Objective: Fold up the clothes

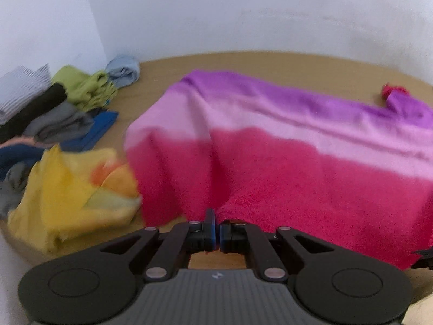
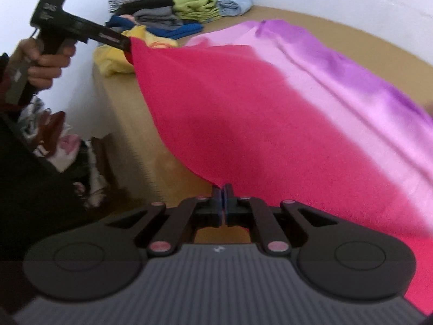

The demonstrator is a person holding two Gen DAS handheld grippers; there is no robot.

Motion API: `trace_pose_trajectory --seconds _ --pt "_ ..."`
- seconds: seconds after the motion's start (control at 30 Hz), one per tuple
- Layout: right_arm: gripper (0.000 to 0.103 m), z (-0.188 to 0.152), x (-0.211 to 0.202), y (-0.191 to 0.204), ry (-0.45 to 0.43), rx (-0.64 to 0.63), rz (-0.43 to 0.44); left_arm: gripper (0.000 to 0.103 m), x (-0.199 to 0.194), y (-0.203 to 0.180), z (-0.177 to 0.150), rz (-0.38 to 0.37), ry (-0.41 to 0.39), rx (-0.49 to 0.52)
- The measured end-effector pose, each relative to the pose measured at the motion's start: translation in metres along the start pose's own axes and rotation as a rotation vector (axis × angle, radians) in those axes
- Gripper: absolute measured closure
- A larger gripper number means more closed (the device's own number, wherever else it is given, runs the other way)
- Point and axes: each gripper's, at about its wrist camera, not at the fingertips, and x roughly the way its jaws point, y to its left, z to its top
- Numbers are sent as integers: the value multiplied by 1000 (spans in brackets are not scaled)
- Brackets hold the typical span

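**Both grippers pinch the near edge of a pink-and-purple towel**

A large towel (image 1: 284,146) lies spread over the tan table (image 1: 243,62), filling the middle and right of the left wrist view. It runs in bands: purple at the far edge, pale pink in the middle, deep pink nearest the cameras. A small red bit of cloth (image 1: 393,90) shows at its far right corner.

The left gripper (image 1: 216,228), bottom centre of its own view, has its jaws drawn together on the deep pink hem, with the cloth rising in a crease just above the fingertips. In the right wrist view the same gripper (image 2: 127,44) appears at upper left, held by a hand (image 2: 44,65), and the towel's corner hangs from its tip, lifted off the table.

The right gripper (image 2: 223,201), bottom centre of its view, is likewise closed tight on the deep pink edge, and the fabric stretches taut between the two grippers.

At the left of the left wrist view sits a rumpled yellow cloth (image 1: 73,192), just beside the towel. Behind it, toward the upper left corner, is a pile of folded clothes (image 1: 51,119): striped, black, grey, blue, with a green piece (image 1: 86,89) and a light blue one (image 1: 123,70) against the white wall (image 1: 243,13). Below the table's edge in the right wrist view, lower left, some patterned fabric (image 2: 62,146) is too blurred to make out.
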Motion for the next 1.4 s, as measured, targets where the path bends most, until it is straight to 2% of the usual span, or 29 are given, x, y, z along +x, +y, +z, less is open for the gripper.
trace_pose_trajectory --seconds 0.07,0.17,0.23,0.3,0.37,0.53,0.8,1.0,1.13,1.3,1.4 --pt "96 -4 1 7 -9 41 -30 99 4 7 -12 6 38 10" --pt "88 -4 3 4 -4 120 -136 94 11 9 -22 -39 102 18" --pt "75 -9 -9 -4 -20 194 -188 87 7 5 -24 -77 98 47" --pt "71 -15 -23 -12 -46 270 -220 68 3 0 -25 -115 93 75" --pt "60 -23 -41 -20 -82 338 -242 60 -4 -7 -23 -149 63 102" --pt "58 -48 -74 -47 -162 504 -388 57 -16 -37 -14 -253 -4 151" --pt "58 -123 -146 -110 -248 764 -651 53 -26 -151 4 -420 -27 301" --pt "58 -177 -201 -171 -262 801 -790 49 -36 -266 12 -522 -44 405" --pt "58 -206 -220 -218 -204 732 -807 47 -37 -348 11 -559 -28 433" --pt "58 -217 -230 -264 -205 661 -694 47 -42 -440 0 -548 -21 474" --pt "61 -208 -227 -284 -224 610 -624 46 -49 -475 -8 -492 -44 542"
